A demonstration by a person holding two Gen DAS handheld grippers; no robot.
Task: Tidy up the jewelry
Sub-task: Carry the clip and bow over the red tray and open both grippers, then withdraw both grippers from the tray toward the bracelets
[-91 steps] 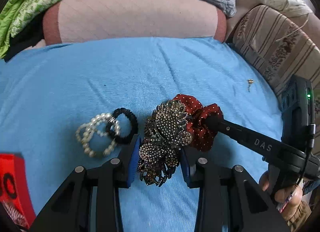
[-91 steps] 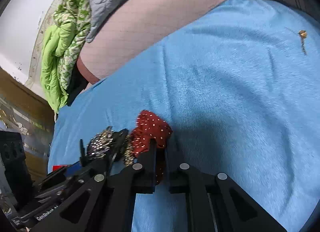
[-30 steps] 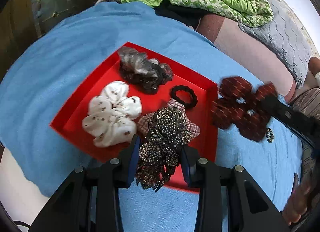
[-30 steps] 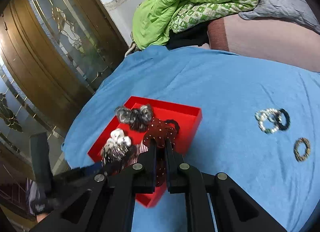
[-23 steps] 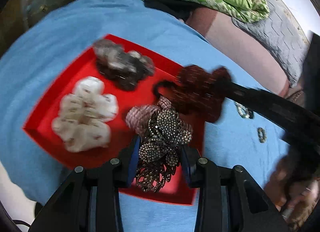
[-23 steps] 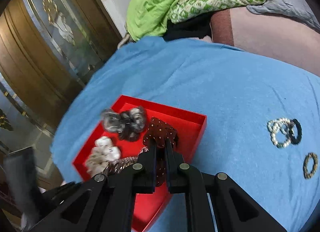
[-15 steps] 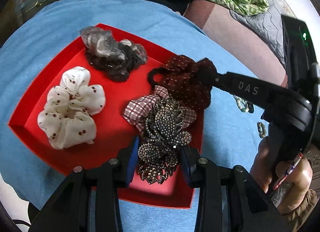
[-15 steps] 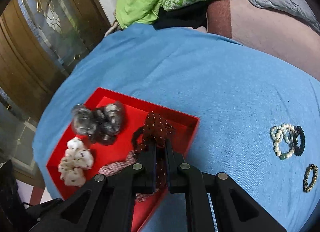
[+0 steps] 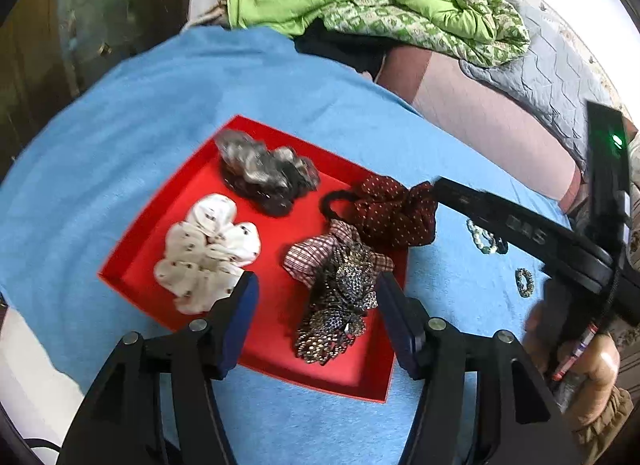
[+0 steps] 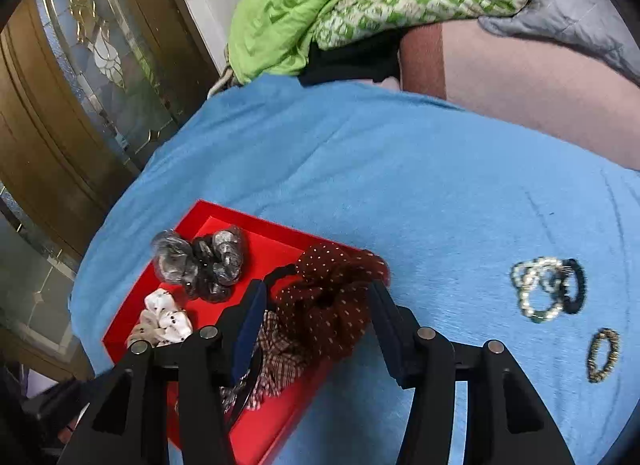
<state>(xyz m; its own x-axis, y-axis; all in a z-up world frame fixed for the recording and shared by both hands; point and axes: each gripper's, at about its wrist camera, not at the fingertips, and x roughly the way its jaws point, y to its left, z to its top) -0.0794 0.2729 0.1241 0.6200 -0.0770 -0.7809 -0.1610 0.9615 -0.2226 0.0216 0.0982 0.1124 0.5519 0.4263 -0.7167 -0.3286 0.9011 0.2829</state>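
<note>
From the left wrist view, our left gripper [image 9: 316,317] hangs over the near side of the red tray [image 9: 132,261] with its jaws opening; the beaded hair clip [image 9: 340,305] lies between them, nearer the right-hand pad, with a gap showing at the other pad, so we judge it released. The clip's long axis runs along the gripper's own line, its far end resting on a checked scrunchie [image 9: 316,253]. Also in the tray are a white scrunchie [image 9: 208,249] and a grey-black scrunchie [image 9: 264,173]. Our right gripper [image 9: 436,189] reaches in from the right, its tip at the dotted maroon scrunchie [image 9: 392,213], which sits on the tray's far right corner.

From the right wrist view, the right gripper [image 10: 316,309] is likewise opening, the maroon scrunchie between its pads, loose as far as we can tell, and partly over the tray rim. On the blue bedcover [image 10: 400,169], well off to the right, wait a pearl bracelet [image 10: 536,289] touching a black hair tie [image 10: 578,285], and just below them a small dark beaded bracelet [image 10: 604,353]. These lie on the right gripper's side, so we judge that hand the nearer for the next pick.
</note>
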